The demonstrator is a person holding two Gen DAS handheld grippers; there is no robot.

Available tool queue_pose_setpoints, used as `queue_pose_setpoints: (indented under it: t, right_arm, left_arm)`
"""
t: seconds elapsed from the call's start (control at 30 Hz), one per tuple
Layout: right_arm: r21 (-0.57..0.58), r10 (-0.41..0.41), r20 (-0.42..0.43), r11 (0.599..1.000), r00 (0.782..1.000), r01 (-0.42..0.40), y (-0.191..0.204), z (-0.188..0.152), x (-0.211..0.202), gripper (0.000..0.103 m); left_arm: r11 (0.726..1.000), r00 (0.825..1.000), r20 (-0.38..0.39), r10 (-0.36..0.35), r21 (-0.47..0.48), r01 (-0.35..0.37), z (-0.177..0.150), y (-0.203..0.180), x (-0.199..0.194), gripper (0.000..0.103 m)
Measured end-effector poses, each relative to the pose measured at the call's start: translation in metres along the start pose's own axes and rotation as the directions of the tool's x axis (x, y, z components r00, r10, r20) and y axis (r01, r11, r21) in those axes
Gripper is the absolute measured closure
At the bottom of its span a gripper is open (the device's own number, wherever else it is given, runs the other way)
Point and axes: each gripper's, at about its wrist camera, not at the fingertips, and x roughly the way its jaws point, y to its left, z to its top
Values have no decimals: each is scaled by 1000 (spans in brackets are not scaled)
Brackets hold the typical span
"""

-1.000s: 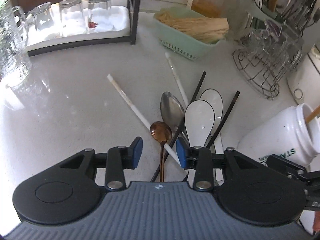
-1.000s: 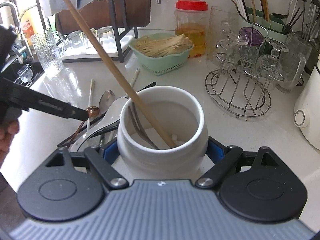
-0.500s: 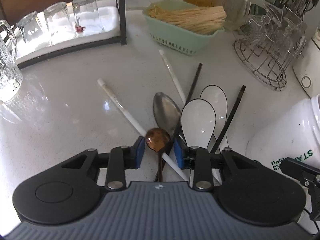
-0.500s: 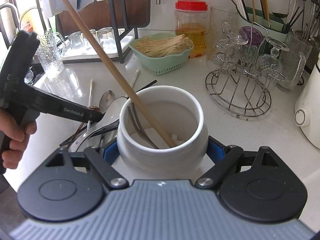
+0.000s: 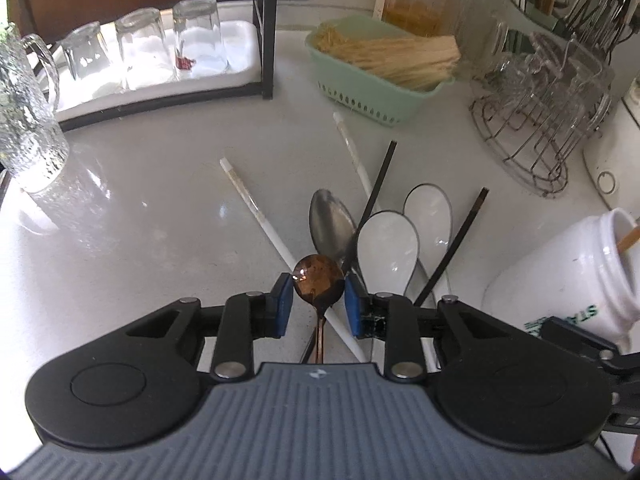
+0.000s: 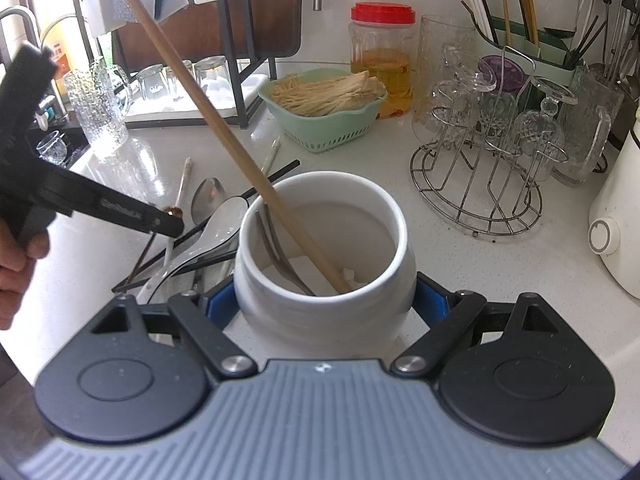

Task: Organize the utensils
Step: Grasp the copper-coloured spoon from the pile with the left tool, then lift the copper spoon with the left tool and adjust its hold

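My left gripper [image 5: 318, 298] is shut on the bowl of a copper spoon [image 5: 319, 282] and holds it raised over the utensil pile on the counter. The pile holds a steel spoon [image 5: 330, 222], two white ceramic spoons [image 5: 388, 250], white chopsticks [image 5: 256, 210] and black chopsticks [image 5: 452, 248]. My right gripper [image 6: 322, 306] is shut on the white jar [image 6: 322, 308], which holds a wooden chopstick [image 6: 224, 136] and a fork [image 6: 280, 256]. The jar also shows in the left wrist view [image 5: 572, 276]. The left gripper appears in the right wrist view [image 6: 120, 210].
A green basket of sticks [image 5: 384, 68] stands behind the pile. A wire glass rack [image 5: 540, 112] is at the right, with a white appliance [image 6: 616, 220] beyond it. A tray of upturned glasses [image 5: 152, 52] and a glass mug [image 5: 28, 120] are at the left.
My left gripper closed on the copper spoon's bowl and lifted it off the pile. The right gripper and jar stayed put.
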Motion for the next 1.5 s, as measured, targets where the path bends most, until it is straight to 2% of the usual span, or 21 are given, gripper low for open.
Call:
queue_pose_setpoints:
  t: [0.5,0.77,0.97,1.1,1.13,1.3,1.5]
  right_arm:
    - [-19,11,4,1000,1000,-10,-1,-1,0,12]
    - [-27,16,17,1000,1000,-15,-1,-2,-1,12]
    - [-23,13,25,1000,1000,-13,0,-3,-1,12]
    - [-26,16,28,1000,999,-15,0,-3,-1,12]
    - [-27,17,28,1000,999,-16,0,-3,0,12]
    - [-34,25,27,999,999,-24,-1,-2,1,12]
    - [-35,28,25,999,999,-27,-2,-1,1,12]
  left_arm:
    - [999,997,76,-16,-31,18,-6,-13,-61,71]
    - [999,991,136,-10,-51,17,-8,-19,-97,71]
    - [998,985,170,-37,-43,44,-2,-25,-110,72]
    - [998,983,178,-48,-27,54,2,-30,-114,80]
    - [998,983,176,-52,-24,57,3,-30,-113,85]
    - [998,984,166,-59,-6,61,5,-34,-106,94]
    - [997,989,132,-70,-15,72,7,-29,-92,94]
